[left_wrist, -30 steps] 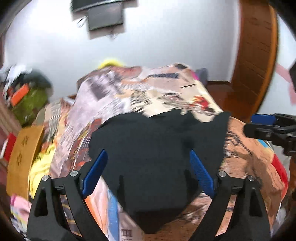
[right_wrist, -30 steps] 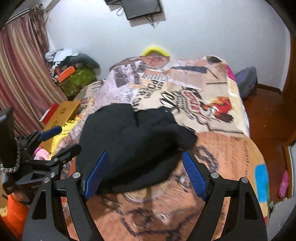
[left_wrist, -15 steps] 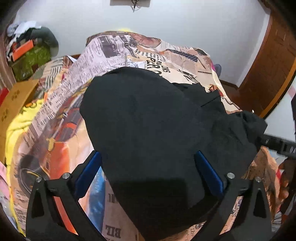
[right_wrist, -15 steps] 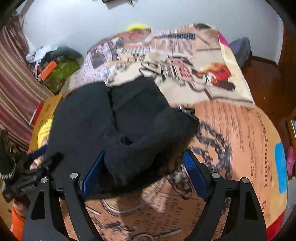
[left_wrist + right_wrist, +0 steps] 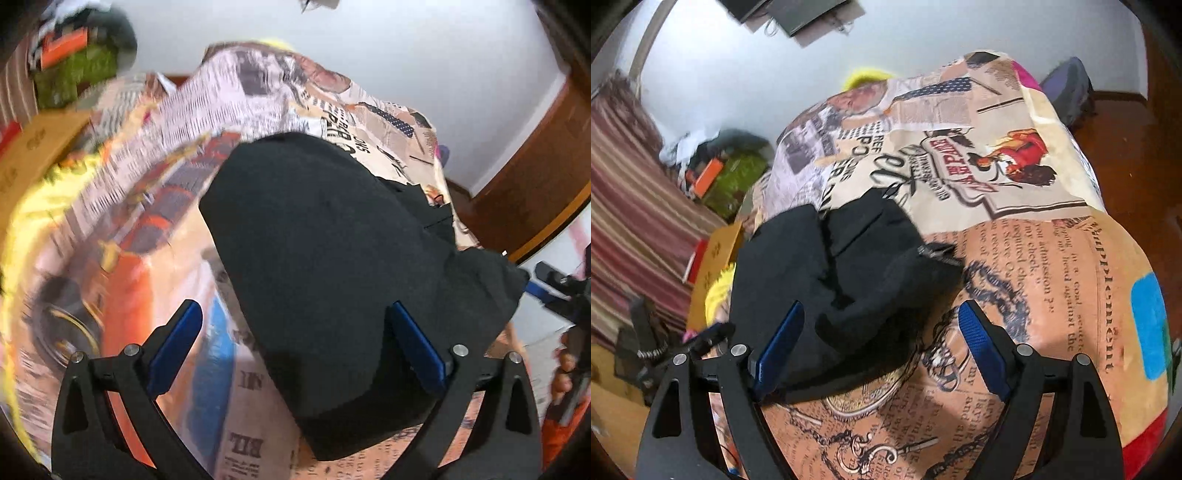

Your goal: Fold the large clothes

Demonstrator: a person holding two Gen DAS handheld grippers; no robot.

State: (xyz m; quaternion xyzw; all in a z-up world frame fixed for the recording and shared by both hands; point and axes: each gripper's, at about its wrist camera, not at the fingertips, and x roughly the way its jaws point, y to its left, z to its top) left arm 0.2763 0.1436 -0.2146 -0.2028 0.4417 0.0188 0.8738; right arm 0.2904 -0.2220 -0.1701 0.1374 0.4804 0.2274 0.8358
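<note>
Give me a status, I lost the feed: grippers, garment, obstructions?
Left hand-held gripper open, right hand-held gripper open, neither gripping. Black garment bunched on the printed bedspread, partly folded. Nothing in the way.

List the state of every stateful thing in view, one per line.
black garment: lying bunched and partly folded on the bedspread, not held.
left gripper: jaws open, empty.
right gripper: jaws open, empty.
bedspread: spread over the bed.
</note>
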